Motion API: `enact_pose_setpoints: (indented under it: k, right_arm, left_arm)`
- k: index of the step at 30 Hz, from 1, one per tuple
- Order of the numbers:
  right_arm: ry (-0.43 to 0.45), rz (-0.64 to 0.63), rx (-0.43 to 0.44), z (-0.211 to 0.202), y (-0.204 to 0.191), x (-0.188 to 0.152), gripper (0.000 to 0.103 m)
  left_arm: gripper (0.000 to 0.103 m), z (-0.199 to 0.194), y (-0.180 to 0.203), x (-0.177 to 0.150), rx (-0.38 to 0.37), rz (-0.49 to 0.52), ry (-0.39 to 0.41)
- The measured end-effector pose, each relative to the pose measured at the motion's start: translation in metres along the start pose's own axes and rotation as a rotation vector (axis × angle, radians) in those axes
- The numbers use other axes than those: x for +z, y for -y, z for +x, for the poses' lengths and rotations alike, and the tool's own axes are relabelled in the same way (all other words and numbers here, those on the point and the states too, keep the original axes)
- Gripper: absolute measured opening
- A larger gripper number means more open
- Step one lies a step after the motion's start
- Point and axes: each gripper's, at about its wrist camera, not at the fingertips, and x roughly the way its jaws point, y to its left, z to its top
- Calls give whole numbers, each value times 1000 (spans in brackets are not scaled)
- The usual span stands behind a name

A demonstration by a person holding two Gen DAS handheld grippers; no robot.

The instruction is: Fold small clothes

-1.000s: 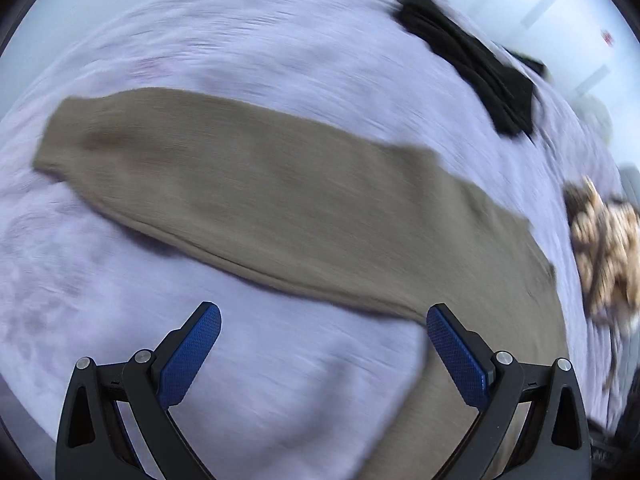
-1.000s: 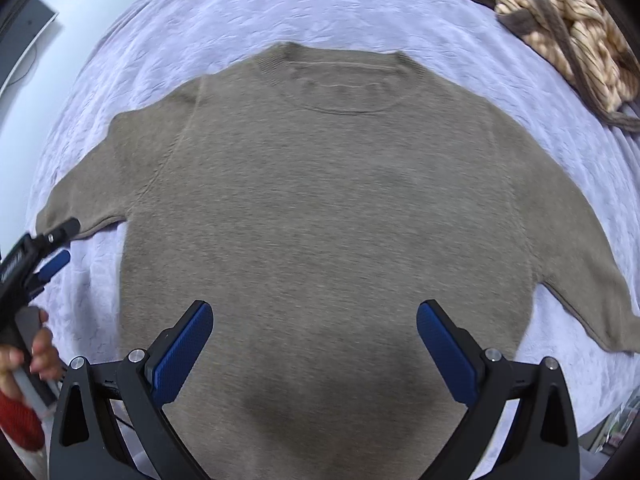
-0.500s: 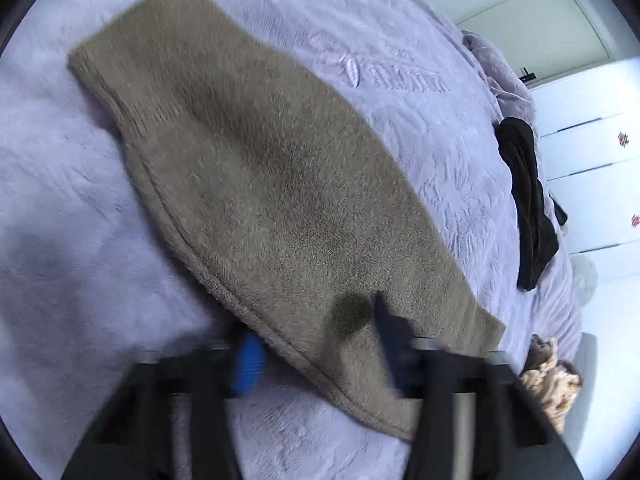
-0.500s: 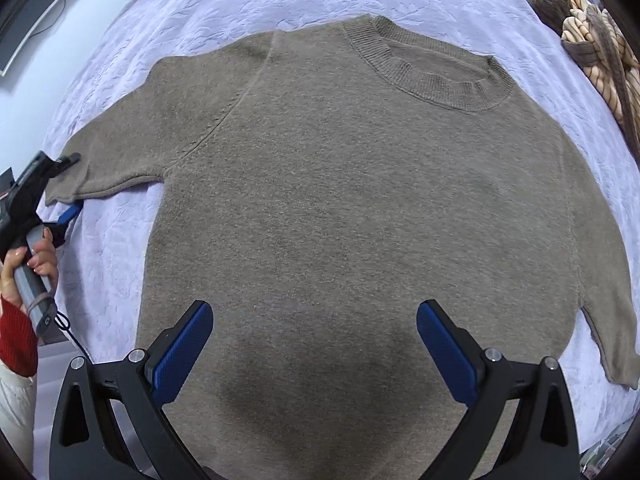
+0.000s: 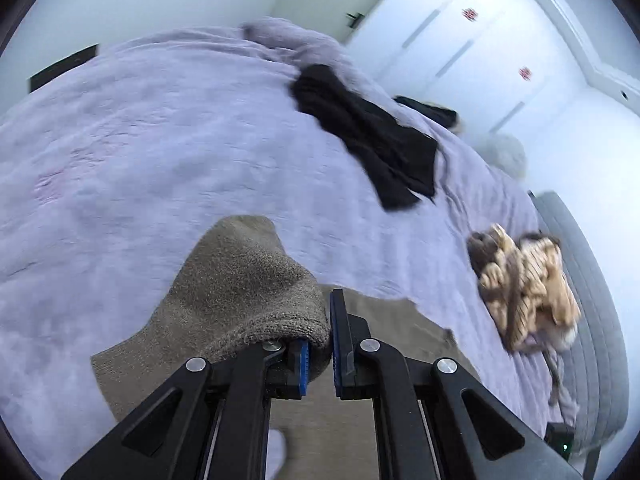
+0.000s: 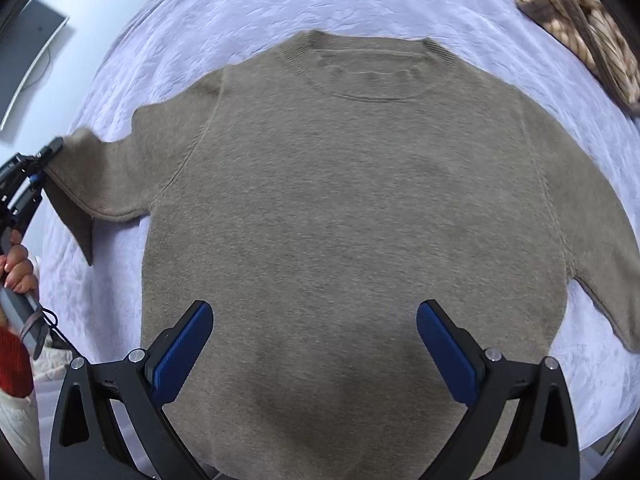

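Lifted since a second ago: cuff of the taupe knit sweater [image 6: 344, 208], now bunched and clamped in the left gripper [image 5: 319, 354], body flat, neckline far, on the lilac bedspread [image 6: 192, 32] under the wide-open right gripper [image 6: 314, 344].

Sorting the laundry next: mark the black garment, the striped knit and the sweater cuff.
black garment [image 5: 372, 136], left wrist view, its middle.
striped knit [image 5: 528, 288], left wrist view, its middle.
sweater cuff [image 5: 248, 280], left wrist view, lifted fold.

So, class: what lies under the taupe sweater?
The lilac bedspread shows all round the taupe sweater, so it presumably continues beneath. Anything else under the sweater is covered. The left claw lifts one sleeve cuff.
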Motion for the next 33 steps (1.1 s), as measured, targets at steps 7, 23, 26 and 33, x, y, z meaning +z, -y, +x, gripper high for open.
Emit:
enact_pose_setpoints:
  k: [7, 23, 26, 33]
  right_arm:
    - [44, 140, -25, -21, 72, -13, 102]
    - [97, 54, -114, -18, 111, 16, 102]
    - [158, -161, -128, -14, 56, 43, 102]
    - [236, -761, -309, 48, -79, 61, 102]
  left_arm:
    - [9, 95, 149, -69, -140, 275, -191]
    - [102, 97, 121, -118, 211, 398, -252]
    - [102, 80, 82, -107, 313, 352, -216]
    - [102, 90, -5, -113, 486, 219, -304]
